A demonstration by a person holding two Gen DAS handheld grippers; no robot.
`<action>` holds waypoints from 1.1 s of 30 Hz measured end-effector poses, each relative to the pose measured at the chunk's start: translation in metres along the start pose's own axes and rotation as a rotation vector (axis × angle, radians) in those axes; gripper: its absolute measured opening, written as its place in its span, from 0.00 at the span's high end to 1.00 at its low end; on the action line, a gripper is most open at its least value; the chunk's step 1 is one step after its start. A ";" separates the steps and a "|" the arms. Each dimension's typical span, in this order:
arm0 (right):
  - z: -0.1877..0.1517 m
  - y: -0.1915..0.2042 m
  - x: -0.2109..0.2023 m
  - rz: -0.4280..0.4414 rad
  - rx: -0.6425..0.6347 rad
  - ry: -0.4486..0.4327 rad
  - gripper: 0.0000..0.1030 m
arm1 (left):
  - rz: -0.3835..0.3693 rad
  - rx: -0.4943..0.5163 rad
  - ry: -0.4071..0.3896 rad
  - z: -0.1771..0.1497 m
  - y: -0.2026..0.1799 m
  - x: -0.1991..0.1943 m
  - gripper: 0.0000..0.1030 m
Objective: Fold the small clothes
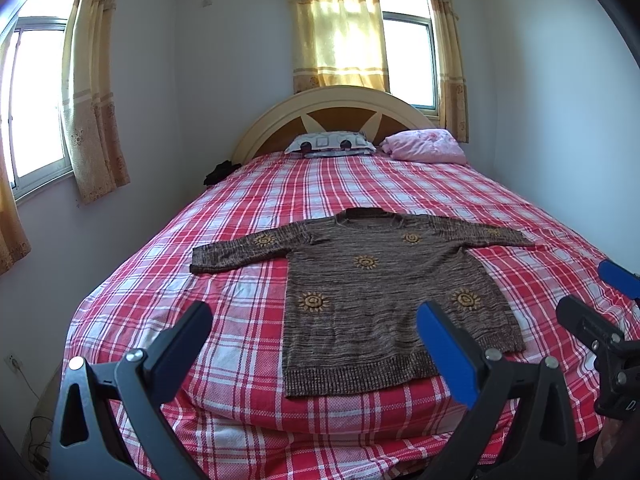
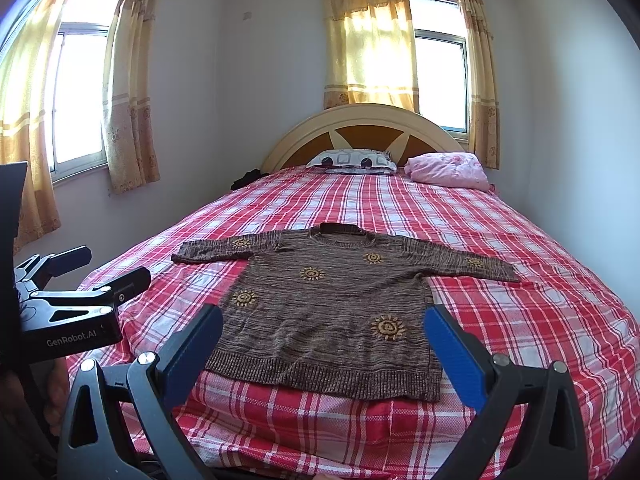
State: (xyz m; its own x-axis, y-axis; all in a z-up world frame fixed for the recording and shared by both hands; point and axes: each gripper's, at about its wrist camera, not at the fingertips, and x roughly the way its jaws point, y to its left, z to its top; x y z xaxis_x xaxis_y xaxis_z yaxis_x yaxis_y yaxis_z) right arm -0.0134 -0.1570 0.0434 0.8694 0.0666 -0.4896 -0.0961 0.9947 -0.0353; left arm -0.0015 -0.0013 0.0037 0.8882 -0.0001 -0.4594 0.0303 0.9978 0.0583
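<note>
Ahead of both pairs of fingers, a brown knitted sweater (image 1: 384, 300) lies flat on the bed (image 1: 248, 208), front up, both sleeves spread out sideways and its ribbed hem nearest the grippers. Yellow sun motifs dot its chest and sleeves. The left gripper (image 1: 316, 332) hovers with its fingers spread wide and nothing between them; from its own camera the sweater's left hem corner sits in the gap, closer to the blue-padded right finger (image 1: 444, 348), which overlaps the hem's right part. The right gripper (image 2: 322, 338) is likewise wide apart and empty, and the hem spans almost the whole space between its two fingers. Neither gripper touches the fabric. Each shows at the edge of the other's view, side by side near the foot of the bed. Beyond the fingertips, past the sweater's collar, a patterned pillow (image 1: 330, 144) and a pink bundle (image 1: 426, 144) rest against the rounded headboard (image 1: 340, 98), with yellow curtains (image 1: 338, 24) over the windows behind.
</note>
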 end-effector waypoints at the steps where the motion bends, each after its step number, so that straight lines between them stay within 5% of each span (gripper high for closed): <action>1: 0.000 0.000 0.000 -0.001 0.000 -0.001 0.02 | 0.001 0.000 0.000 0.000 0.000 0.000 0.00; 27: -0.005 -0.003 0.007 0.012 0.001 0.016 0.02 | 0.003 -0.008 0.016 -0.002 0.001 0.007 0.00; 33: -0.007 -0.011 0.018 0.087 0.002 0.033 0.02 | 0.007 0.002 0.049 -0.009 0.000 0.027 0.00</action>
State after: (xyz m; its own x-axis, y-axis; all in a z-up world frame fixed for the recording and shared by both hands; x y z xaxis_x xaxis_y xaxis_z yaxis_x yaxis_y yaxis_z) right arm -0.0004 -0.1675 0.0291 0.8412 0.1499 -0.5195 -0.1691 0.9855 0.0105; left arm 0.0184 -0.0004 -0.0163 0.8650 0.0101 -0.5017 0.0249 0.9977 0.0630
